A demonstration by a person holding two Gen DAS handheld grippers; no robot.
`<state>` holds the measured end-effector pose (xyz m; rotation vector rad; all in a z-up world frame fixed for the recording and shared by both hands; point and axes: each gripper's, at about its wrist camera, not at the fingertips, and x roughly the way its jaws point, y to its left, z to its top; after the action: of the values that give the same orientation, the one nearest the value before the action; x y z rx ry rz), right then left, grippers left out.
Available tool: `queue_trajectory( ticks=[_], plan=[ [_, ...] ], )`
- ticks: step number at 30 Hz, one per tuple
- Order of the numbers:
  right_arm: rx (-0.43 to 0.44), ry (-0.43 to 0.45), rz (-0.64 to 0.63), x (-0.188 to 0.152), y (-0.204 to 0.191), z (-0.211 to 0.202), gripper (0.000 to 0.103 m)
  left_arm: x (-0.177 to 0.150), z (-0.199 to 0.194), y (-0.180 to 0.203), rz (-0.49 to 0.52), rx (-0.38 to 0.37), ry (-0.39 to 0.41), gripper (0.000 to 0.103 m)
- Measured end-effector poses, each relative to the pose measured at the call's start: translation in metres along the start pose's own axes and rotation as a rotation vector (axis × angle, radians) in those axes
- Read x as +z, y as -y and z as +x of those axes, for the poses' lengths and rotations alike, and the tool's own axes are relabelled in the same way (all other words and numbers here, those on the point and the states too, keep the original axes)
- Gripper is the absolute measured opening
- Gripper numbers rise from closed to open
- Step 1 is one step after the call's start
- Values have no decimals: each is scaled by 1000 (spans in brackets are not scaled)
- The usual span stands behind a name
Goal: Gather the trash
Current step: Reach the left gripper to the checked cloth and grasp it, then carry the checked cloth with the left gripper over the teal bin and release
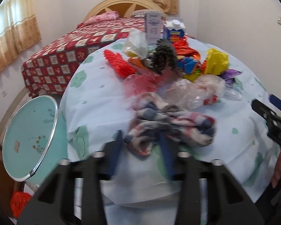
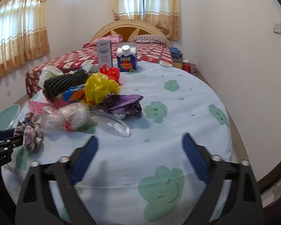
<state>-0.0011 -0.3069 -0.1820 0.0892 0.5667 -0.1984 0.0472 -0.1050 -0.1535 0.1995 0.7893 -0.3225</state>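
A heap of trash lies on the round table with its cloud-print cloth: a yellow bag, a purple wrapper, a clear plastic bag and a dark knitted piece. At the heap's near edge lies a crumpled striped cloth. My left gripper has closed on that cloth, whose near fold fills the gap between the blue pads. My right gripper hangs open over bare tablecloth, nothing between its fingers. A teal bin stands beside the table's left edge.
Two cartons stand at the table's far side. A bed with a red patterned cover lies beyond. Red mesh lies on the floor by the bin. A white wall runs close on the right.
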Motion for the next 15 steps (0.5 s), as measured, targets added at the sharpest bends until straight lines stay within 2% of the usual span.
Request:
queue_trajectory(
  ticks=[2,8,11,15],
  plan=[
    [34,-7,-3,7,-4,-2,76,0,-6,1,24,-13,7,14],
    [128,2,-32,28,-31,-5,70,6,-34,-17,32,3,43,12],
    [148,-8,-45,36,-43,3,67,13,-44,-34,14,24,61,12],
    [187,-66,-33,45,-52,22,65,17,-52,-53,-4,65,74,12]
  ],
)
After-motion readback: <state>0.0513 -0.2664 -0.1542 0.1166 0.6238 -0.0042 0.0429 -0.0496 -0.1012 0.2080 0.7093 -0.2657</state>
